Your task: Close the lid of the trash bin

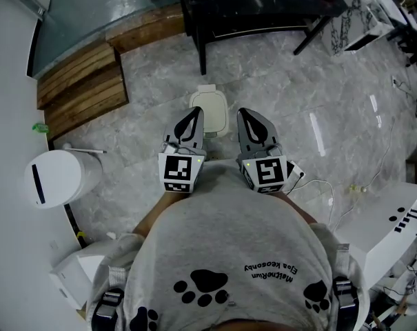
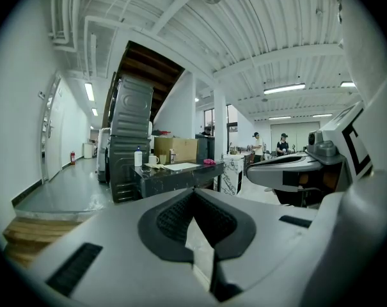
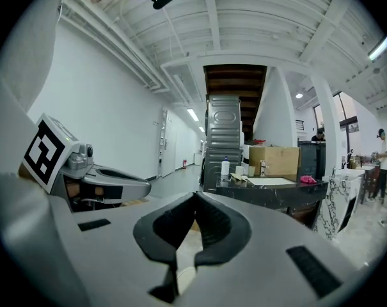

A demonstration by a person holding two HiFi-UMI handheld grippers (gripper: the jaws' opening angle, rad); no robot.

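Head view looks steeply down on both of my tools, held side by side just in front of my chest, well above the floor [image 1: 318, 81]. My left tool [image 1: 192, 114] has its jaws pressed together with nothing between them; in the left gripper view its dark pads [image 2: 174, 219] meet at the tip. My right tool [image 1: 248, 116] is drawn in to a narrow slit and is just as empty, as the right gripper view shows.

The trash bin [image 1: 224, 119] stands on the floor just ahead of the two tips, between them as seen from above, and touches neither. Its cream lid [image 1: 209, 105] appears to lie flat over the body, so I judge it already down and the task done. Both tools point nearly level, not down at the bin, which I read as a resting pose kept clear of the lid so nothing nudges it. A black table [image 1: 263, 5] stands beyond the bin.
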